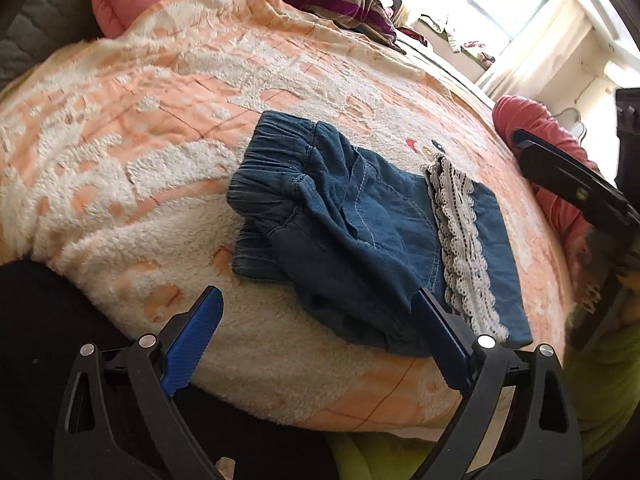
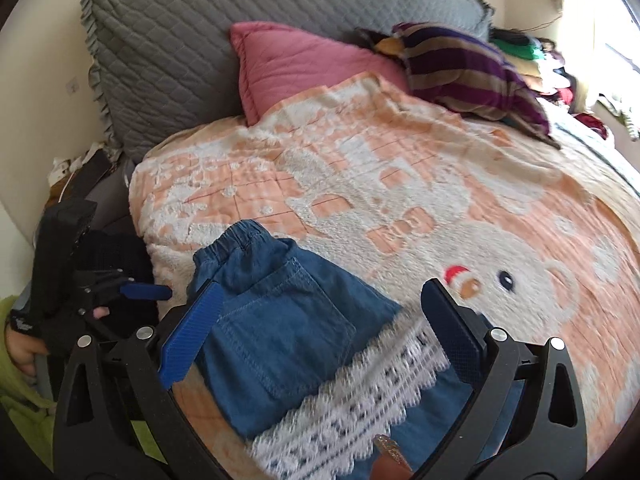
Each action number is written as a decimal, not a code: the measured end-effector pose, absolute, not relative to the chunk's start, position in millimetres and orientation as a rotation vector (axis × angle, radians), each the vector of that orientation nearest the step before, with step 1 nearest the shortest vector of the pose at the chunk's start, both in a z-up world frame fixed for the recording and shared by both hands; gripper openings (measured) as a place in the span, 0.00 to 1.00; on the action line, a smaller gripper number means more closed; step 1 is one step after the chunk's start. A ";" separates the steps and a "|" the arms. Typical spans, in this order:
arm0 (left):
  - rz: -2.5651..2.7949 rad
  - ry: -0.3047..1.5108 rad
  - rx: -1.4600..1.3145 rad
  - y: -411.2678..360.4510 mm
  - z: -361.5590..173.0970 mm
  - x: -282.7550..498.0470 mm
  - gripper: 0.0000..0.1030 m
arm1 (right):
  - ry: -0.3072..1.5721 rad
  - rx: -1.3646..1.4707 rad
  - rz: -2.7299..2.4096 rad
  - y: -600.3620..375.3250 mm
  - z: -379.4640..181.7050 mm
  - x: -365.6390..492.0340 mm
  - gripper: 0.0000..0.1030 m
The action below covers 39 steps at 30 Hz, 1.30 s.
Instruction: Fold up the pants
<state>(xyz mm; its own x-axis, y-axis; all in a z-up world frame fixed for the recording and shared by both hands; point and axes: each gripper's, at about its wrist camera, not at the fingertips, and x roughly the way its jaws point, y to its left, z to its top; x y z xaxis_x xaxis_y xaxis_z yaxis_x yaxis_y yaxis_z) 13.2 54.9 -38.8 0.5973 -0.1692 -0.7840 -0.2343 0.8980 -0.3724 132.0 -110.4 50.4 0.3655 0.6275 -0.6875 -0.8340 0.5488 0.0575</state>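
Two sets of tongs are hanging over a bed, each with its blue-padded fingers spread wide and holding nothing. The left tongs (image 1: 318, 322) are hovering at the near edge of the bed, their right finger overlapping the near hem of the pants (image 1: 360, 232) in that view; whether it is touching the cloth cannot be told. The right tongs (image 2: 322, 334) are hovering just above the same garment, the denim and its lace showing between their fingers.

The pants (image 2: 288, 320) are small, blue denim, lying in a folded bundle on the peach and white fleece blanket (image 1: 160, 128) near the bed's front edge. The elastic waistband (image 1: 276, 160) is pointing away toward the pillows, and a band of white lace trim (image 1: 460, 240) is crossing the folded leg. A patch pocket (image 2: 280, 340) is facing up.

Farther back, a pink pillow (image 2: 296, 64), a grey quilted cushion (image 2: 240, 24) and a striped purple cloth (image 2: 468, 72) are lying at the head of the bed. A teddy bear face (image 2: 500, 280) is showing on the blanket beside the pants.
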 end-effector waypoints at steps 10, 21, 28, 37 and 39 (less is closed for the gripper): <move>0.001 0.951 -0.626 62.5 -65.3 32.4 0.62 | 0.869 -0.454 1.179 -24.0 18.3 168.1 0.91; -0.010 0.954 -0.599 64.0 -68.0 42.5 0.63 | 1.049 -0.536 1.315 43.0 -31.2 177.3 0.83; -0.052 0.938 -0.626 66.4 -65.5 43.7 0.73 | 1.067 -0.437 1.412 35.0 -35.8 179.3 0.29; -0.054 0.906 -0.568 51.2 -49.5 49.3 0.92 | 0.991 -0.230 1.417 -27.0 2.6 195.3 0.23; -0.065 0.910 -0.568 44.6 -48.9 52.8 0.92 | 0.966 -0.204 1.411 -38.4 9.9 194.4 0.23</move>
